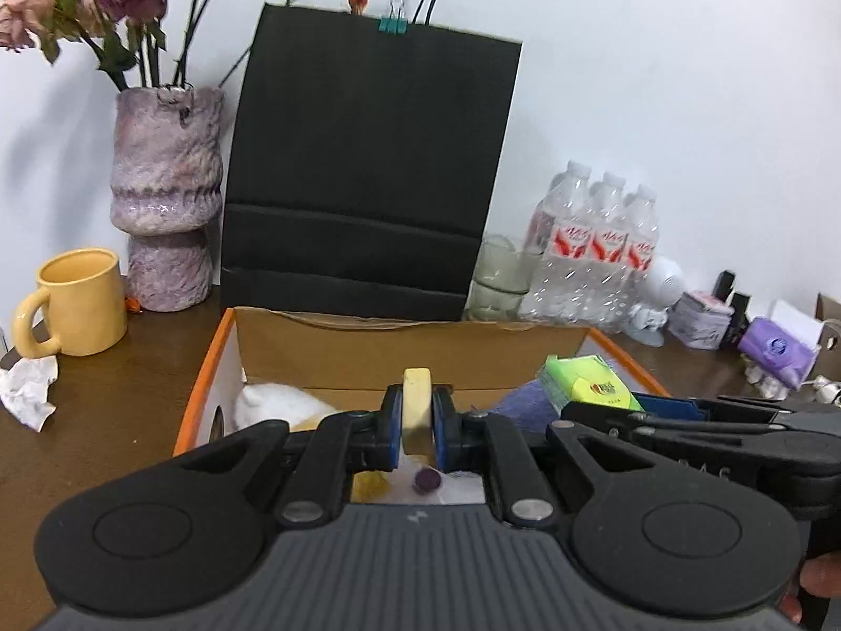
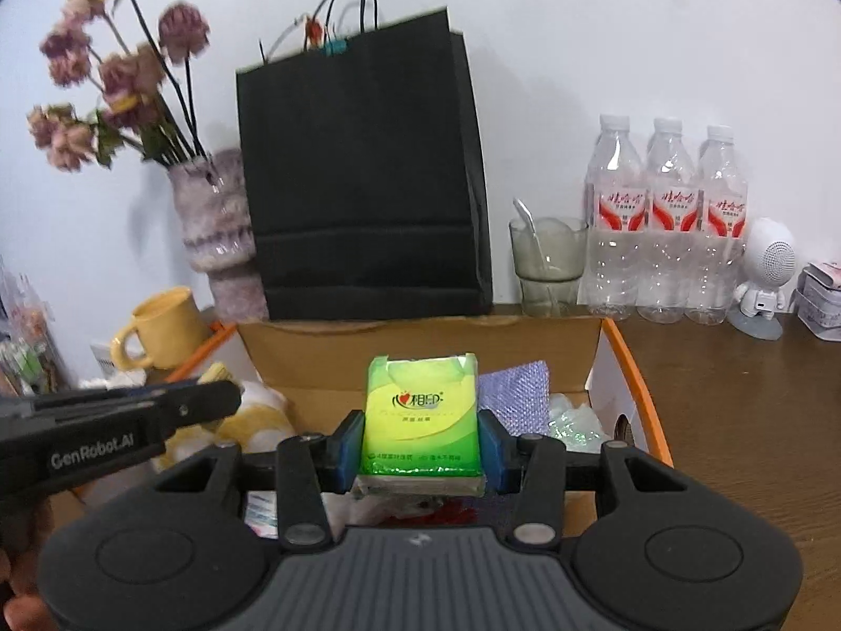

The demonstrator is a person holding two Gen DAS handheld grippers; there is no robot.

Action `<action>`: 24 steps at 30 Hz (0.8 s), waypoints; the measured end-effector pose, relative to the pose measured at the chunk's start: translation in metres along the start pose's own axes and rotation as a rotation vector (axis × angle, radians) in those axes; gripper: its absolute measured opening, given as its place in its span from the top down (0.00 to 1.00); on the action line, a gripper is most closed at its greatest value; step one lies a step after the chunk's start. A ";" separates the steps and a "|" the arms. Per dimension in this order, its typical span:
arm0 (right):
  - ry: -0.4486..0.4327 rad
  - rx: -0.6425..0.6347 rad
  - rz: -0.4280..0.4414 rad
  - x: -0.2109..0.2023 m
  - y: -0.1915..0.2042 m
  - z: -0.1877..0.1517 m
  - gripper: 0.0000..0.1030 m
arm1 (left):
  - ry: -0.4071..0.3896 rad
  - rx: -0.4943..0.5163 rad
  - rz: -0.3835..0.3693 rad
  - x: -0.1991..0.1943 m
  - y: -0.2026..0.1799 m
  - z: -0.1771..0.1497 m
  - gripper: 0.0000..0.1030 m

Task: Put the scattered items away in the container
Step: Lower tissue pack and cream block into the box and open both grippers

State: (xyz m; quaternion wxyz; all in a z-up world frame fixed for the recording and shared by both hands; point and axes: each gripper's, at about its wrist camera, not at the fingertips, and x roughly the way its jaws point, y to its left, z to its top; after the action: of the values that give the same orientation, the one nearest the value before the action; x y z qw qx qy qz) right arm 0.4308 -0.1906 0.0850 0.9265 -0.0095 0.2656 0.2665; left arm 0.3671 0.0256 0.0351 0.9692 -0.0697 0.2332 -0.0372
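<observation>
Right wrist view: the right gripper (image 2: 420,439) is clamped on a green tissue pack (image 2: 420,415) over the cardboard box (image 2: 420,339). It looks light and squishy, so gripping its flat sides seems right. The left gripper (image 1: 419,423), labelled "GenRobot.AI", pinches a cream eraser-like block (image 1: 417,407) over the box's left side; probably light and firm.

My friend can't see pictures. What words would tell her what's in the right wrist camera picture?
The right gripper is shut on a green tissue pack, holding it over an open cardboard box with soft things inside. The left gripper reaches in from the left, and a black paper bag stands behind the box.
</observation>
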 end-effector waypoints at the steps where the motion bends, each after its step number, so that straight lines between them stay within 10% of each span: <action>1: 0.006 -0.009 -0.010 0.004 0.000 -0.001 0.58 | 0.009 0.000 0.002 0.003 0.001 -0.002 0.88; 4: 0.016 -0.003 -0.021 0.008 -0.003 -0.003 0.56 | 0.033 -0.015 0.000 0.012 0.006 -0.003 0.84; 7: 0.014 0.012 -0.025 0.007 -0.007 -0.003 0.19 | 0.039 -0.049 -0.003 0.012 0.011 -0.003 0.25; 9: -0.006 0.006 -0.052 0.001 -0.007 -0.003 0.14 | 0.027 -0.052 0.070 0.008 0.012 -0.001 0.03; 24: -0.014 0.006 -0.059 -0.010 -0.006 0.002 0.06 | 0.020 -0.038 0.109 -0.003 0.010 0.003 0.00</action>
State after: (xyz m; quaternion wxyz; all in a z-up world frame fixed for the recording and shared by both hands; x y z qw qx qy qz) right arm 0.4276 -0.2007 0.0907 0.9357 -0.0126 0.2597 0.2383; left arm 0.3659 0.0364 0.0376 0.9659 -0.0746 0.2471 0.0193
